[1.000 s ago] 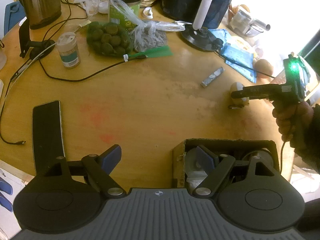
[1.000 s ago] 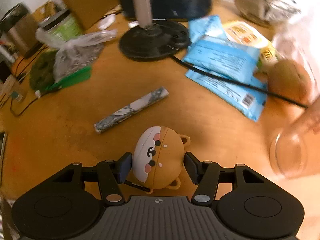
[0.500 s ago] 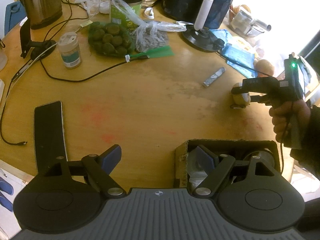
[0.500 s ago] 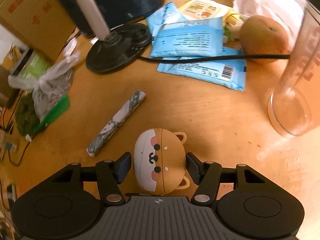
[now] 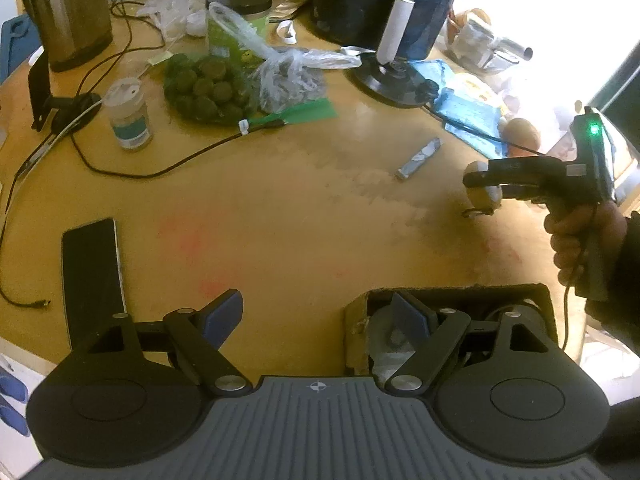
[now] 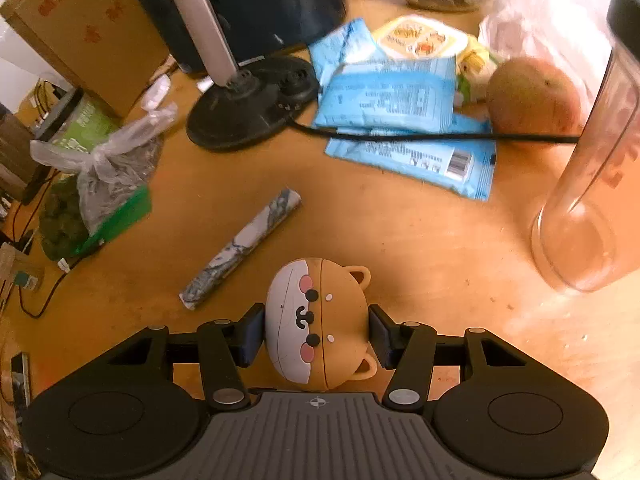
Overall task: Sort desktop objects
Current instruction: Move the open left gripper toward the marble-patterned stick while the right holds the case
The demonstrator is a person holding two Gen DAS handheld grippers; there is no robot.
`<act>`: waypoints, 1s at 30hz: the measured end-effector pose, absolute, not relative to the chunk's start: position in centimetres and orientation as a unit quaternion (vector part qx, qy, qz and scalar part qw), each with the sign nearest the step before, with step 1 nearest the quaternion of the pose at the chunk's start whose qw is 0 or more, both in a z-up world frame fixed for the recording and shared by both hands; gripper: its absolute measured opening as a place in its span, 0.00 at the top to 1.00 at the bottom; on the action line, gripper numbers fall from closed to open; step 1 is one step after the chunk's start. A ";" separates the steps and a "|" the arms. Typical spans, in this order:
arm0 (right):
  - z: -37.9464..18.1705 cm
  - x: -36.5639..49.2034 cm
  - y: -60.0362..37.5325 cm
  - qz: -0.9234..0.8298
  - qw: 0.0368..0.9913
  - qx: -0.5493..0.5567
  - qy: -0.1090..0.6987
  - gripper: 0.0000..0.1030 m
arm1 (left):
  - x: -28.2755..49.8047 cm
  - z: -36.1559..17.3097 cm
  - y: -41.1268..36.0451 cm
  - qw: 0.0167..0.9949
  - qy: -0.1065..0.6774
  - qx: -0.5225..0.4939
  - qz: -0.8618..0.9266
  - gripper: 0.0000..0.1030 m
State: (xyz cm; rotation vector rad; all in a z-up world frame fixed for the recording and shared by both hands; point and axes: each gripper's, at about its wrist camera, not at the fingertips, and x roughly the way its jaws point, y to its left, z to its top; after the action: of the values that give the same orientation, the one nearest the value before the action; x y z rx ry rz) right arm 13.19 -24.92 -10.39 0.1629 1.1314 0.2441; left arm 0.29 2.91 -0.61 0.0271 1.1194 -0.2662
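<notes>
A dog-shaped brown and white case [image 6: 316, 324] lies on the wooden table [image 6: 420, 248], between the fingers of my right gripper [image 6: 316, 332]. Its jaws are closing, and both pads [image 6: 252, 334] touch the case's sides. In the left wrist view the same gripper [image 5: 480, 188] holds the case [image 5: 486, 196] low over the table at the right, with a hand on its handle. My left gripper [image 5: 316, 304] hangs open and empty above the table's near edge. Its right finger is over an open cardboard box [image 5: 460, 292] with round things inside.
A marbled stick [image 6: 240, 252] lies left of the case. Blue packets [image 6: 400, 120], a fruit [image 6: 532, 96] and a clear cup [image 6: 588, 208] stand beyond and to the right. A phone [image 5: 92, 272], small jar [image 5: 130, 116], cables, a bag of green balls [image 5: 204, 88] and a kettle [image 5: 72, 12] fill the left.
The right gripper rolled and its pads closed in from a small gap to touch the case's sides. The left gripper has not moved.
</notes>
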 end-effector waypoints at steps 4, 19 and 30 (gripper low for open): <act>-9.4 12.7 -25.0 0.124 0.842 0.065 0.521 0.45 | 0.6 -0.3 2.4 0.841 0.524 0.020 -0.136 0.20; -6.1 10.1 -27.0 0.116 0.875 0.039 0.468 0.45 | 3.1 0.3 -0.1 0.845 0.499 0.061 -0.181 0.20; -4.7 7.7 -27.8 0.116 0.891 -0.007 0.438 0.45 | 5.1 0.6 -2.9 0.848 0.476 0.091 -0.214 0.20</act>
State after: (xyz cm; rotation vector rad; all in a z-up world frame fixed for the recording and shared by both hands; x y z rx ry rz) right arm 7.70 -27.80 -4.69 -0.0139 0.9100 0.2415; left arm 5.11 -2.95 0.61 0.1917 1.0038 -0.4509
